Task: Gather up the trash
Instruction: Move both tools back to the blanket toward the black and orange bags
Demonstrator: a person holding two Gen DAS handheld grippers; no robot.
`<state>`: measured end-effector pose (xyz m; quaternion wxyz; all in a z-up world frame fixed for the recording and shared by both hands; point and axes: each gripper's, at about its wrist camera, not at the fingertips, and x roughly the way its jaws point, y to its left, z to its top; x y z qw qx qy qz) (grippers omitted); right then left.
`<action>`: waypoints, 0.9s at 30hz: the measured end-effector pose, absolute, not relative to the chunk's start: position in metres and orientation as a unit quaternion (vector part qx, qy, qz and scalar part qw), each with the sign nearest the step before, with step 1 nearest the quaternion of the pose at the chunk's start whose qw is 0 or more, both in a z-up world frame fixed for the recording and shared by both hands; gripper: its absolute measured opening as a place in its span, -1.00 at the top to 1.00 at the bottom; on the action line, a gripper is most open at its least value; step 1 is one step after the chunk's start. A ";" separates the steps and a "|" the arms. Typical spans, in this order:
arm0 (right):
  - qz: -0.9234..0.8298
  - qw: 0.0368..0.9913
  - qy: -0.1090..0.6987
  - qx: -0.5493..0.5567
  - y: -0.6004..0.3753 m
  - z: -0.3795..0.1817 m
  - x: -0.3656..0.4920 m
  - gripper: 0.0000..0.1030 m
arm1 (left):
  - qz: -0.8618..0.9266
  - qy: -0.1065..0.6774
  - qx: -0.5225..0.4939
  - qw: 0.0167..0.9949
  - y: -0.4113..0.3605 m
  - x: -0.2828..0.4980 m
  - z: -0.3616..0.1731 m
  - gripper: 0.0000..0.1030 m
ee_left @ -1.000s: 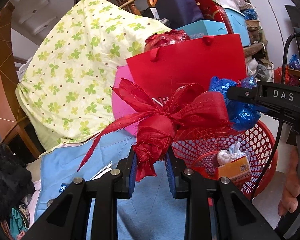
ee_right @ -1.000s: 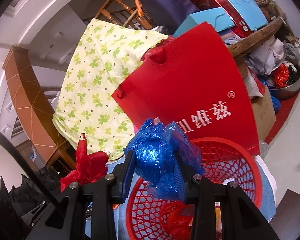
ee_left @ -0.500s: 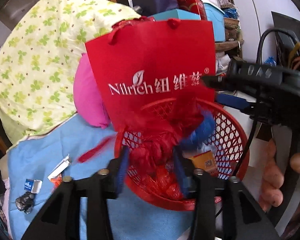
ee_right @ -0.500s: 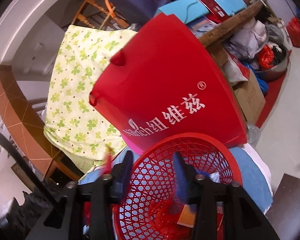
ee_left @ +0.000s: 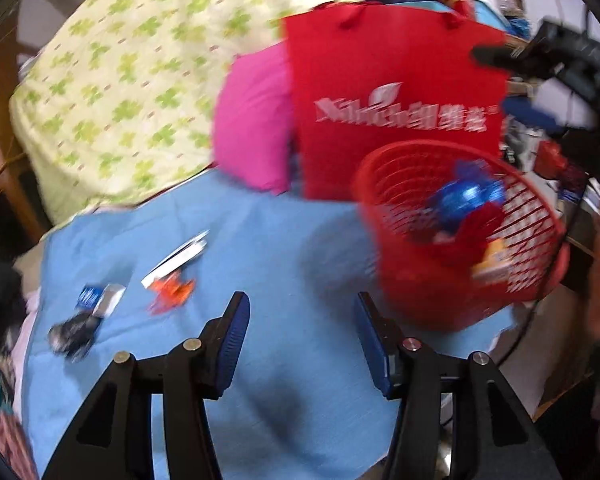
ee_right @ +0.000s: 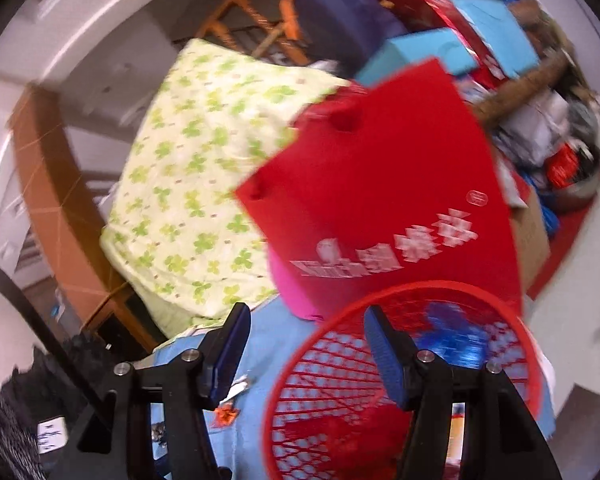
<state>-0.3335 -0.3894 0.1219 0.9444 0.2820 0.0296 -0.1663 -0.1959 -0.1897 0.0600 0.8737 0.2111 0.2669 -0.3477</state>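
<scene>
Blue cloth [ee_left: 260,248] covered the table in the left wrist view, with a green-leaf patterned quilt [ee_left: 140,80], a pink cushion [ee_left: 252,120] and a red paper bag [ee_left: 396,112] with white lettering piled behind it. The left gripper [ee_left: 302,344] hung above the cloth with its blue-padded jaws spread wide and nothing between them. A red mesh basket [ee_left: 428,288] stood on the cloth to the right, in front of the bag; inside it lay a crumpled shiny blue wrapper [ee_left: 464,200] on top of red scraps and an orange carton. Loose on the cloth to the left lay a white and red packet [ee_left: 176,260], an orange scrap [ee_left: 172,288], a small blue and white box [ee_left: 100,298] and a dark crumpled piece [ee_left: 72,336], all blurred

From the right wrist view, the right gripper [ee_right: 306,348] was also wide open and empty, poised over the near rim of the basket [ee_right: 300,376]. The blue wrapper [ee_right: 456,336] showed inside it, and the orange scrap [ee_right: 226,416] lay on the cloth just left of the basket
</scene>
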 end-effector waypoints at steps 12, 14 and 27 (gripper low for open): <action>-0.065 0.973 0.067 0.210 -0.290 0.124 -0.263 -0.25 | -0.198 0.325 0.141 0.914 -0.043 -0.128 0.026 -0.07; -0.056 0.973 0.088 0.205 -0.277 0.119 -0.248 -0.25 | -0.173 0.332 0.125 0.919 -0.019 -0.118 0.021 -0.07; -0.019 0.956 0.209 0.205 -0.243 0.070 -0.166 -0.25 | -0.109 0.359 0.057 0.925 0.050 -0.071 0.003 -0.07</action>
